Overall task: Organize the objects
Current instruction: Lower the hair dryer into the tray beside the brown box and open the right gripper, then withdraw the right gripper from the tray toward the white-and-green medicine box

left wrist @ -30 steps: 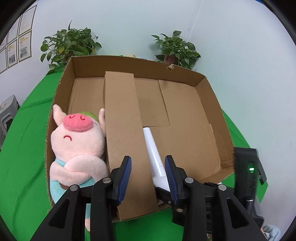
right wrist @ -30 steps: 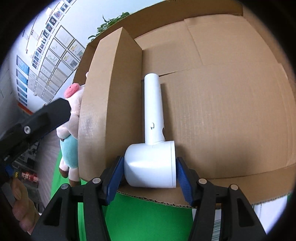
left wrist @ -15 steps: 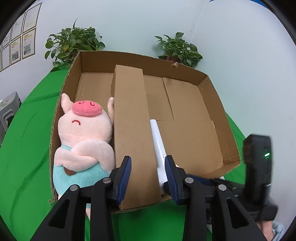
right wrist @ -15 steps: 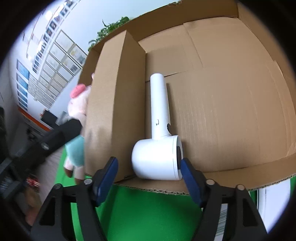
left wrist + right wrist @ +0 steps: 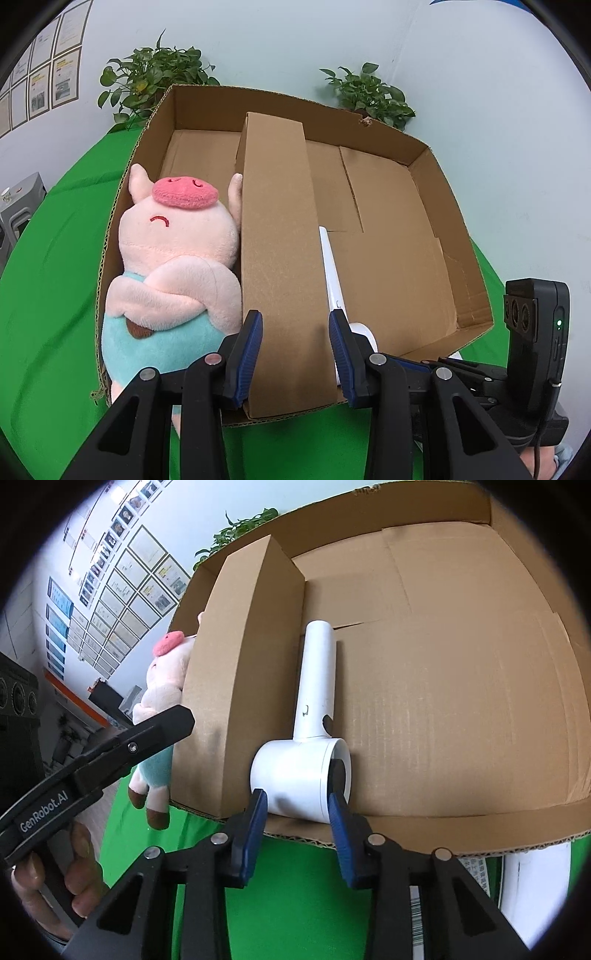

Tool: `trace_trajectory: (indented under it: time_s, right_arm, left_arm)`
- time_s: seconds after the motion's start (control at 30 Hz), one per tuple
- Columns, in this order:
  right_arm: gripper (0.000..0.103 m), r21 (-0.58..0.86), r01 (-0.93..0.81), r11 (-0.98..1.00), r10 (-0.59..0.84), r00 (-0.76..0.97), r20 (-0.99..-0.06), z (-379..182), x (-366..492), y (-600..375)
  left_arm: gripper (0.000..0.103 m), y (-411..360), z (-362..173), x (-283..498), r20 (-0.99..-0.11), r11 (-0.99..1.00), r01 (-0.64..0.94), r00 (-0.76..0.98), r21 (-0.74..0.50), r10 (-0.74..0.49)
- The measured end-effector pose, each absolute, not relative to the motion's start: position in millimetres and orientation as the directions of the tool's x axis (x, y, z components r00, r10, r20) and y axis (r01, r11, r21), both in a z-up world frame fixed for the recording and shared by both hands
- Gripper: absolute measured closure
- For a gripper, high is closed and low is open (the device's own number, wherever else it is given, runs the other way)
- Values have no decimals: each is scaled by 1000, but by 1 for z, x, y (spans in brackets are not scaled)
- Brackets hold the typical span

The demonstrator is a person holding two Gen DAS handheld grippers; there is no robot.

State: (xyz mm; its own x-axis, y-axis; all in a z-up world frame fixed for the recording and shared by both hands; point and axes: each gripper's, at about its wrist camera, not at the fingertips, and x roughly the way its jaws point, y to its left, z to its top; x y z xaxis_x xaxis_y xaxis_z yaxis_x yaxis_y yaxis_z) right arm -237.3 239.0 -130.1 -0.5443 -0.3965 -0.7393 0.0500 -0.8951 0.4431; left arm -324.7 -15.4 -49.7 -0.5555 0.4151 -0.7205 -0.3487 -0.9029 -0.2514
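A white hair dryer (image 5: pixel 306 746) lies in the open cardboard box (image 5: pixel 461 664), head at the near wall, handle pointing away; it also shows in the left wrist view (image 5: pixel 332 273). A long brown inner carton (image 5: pixel 280 258) stands left of it. A pink plush pig (image 5: pixel 173 258) lies at the box's left side. My right gripper (image 5: pixel 297 812) is open and empty just behind the dryer's head, above the near wall. My left gripper (image 5: pixel 295 350) is open and empty over the carton's near end.
The box sits on a green cloth (image 5: pixel 48 295). Two potted plants (image 5: pixel 155 81) stand behind it against the wall. A white object with a barcode label (image 5: pixel 517 878) lies outside the box at the lower right.
My right gripper has opened, let go of the hair dryer's head and drawn back a little. The dryer now rests in the box. My left gripper has pulled back and risen slightly.
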Motion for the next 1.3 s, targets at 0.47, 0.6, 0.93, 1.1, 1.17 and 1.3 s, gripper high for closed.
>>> trace_trajectory:
  time_s: [0.47,0.6,0.93,1.1,1.17,1.3]
  right_arm:
    - [14,124,51,-991,-123,-709,-694,-86,-210,210]
    - [0,40,38,-998,-55,-776,-629,-75,-185,204]
    - [0,94,27,-995,-79,-787,-611,-75,-159,204]
    - [0,97,17,-995,-72,-800,-595,-78,-152,210]
    - [0,82,17,-996,-62,-809,-584,-77,-151,208]
    - [0,79,21,-997,-63,-818,-572,-75,-150,204]
  left_arm:
    - [67,-11,-59,-311,-735,-900,-335,-529,-280,425]
    - [52,-14,-59,-304,-723,-921,-307,-578,-238,379]
    - [46,-16,-82,-304,-763,-918,-284,-514,-278,391]
    - [47,-18,-86,-303,-769,-918,-269,-505,-290,391]
    - [47,-18,-88,-303,-776,-923,-266,-504,-279,380]
    - [44,-18,-79,-293,-745,-933,-270,-566,-236,353]
